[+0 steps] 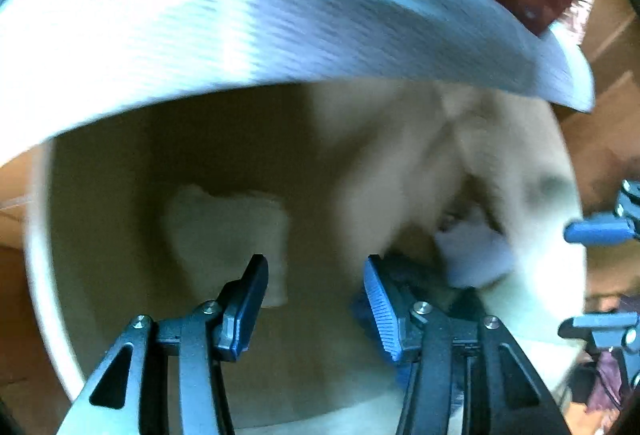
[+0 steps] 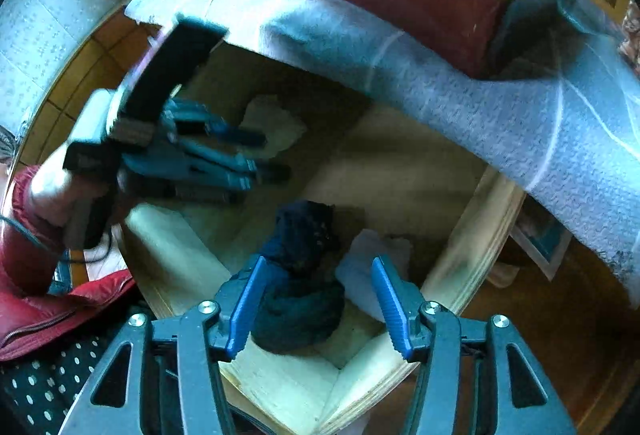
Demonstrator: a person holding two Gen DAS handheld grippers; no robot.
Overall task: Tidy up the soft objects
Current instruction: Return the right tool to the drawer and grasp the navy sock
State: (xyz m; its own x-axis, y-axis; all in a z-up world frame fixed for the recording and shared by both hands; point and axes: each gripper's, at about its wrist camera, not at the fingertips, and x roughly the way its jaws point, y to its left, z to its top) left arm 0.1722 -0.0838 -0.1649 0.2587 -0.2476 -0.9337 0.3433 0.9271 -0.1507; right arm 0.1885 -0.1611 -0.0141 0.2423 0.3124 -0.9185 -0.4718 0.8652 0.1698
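Dark cloth bundle [image 2: 298, 299] — in wooden box [image 2: 460, 275] | right hand-held gripper [image 2: 316, 303] spread, empty | left hand-held gripper [image 1: 316, 299] spread, empty

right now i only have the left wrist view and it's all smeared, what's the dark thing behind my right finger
Observer: A dark blue rolled cloth bundle, lying on the floor of the wooden box.
Operator: is the right gripper holding it
Observer: No. The right gripper is open, its jaws spread wide to either side of the bundle and not closed on it.
Operator: and the pale blob next to it
Observer: A white cloth, also in the box, just right of the bundle.
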